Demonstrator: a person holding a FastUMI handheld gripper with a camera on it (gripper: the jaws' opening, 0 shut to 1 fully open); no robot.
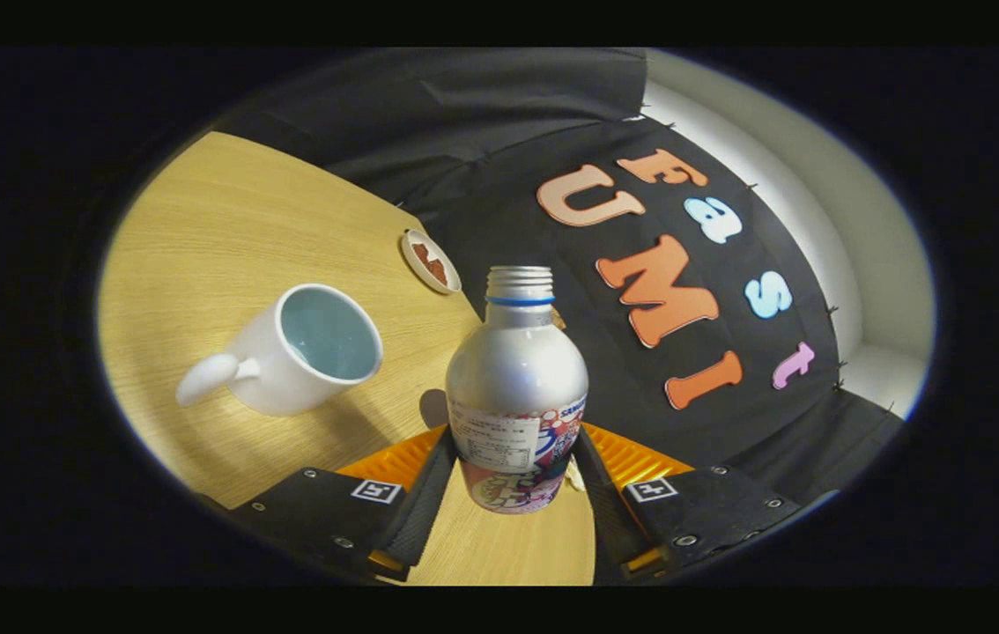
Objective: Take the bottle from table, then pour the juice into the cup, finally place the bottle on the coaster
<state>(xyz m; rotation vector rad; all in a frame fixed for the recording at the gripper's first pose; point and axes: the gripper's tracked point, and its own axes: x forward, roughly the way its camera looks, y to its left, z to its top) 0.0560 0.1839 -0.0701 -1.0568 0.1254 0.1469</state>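
A silver bottle [517, 387] with a printed label and an uncapped threaded neck stands between my two black fingers [416, 493]. My gripper [513, 480] is shut on the bottle's lower body, both pads pressing its sides. The view is tilted, and the bottle's base seems to hang just above the wooden table [226, 229]. A white cup [301, 352], pale blue inside, stands left of the bottle with its handle pointing away from it. Beyond the bottle's neck, near the table's far edge, lies a small round coaster [431, 261] with a brown patch on it.
The black cloth wall rises close behind the table's far edge and to the right of the bottle. A pale wall strip [817, 202] shows past the cloth. Open wooden tabletop stretches left of and behind the cup.
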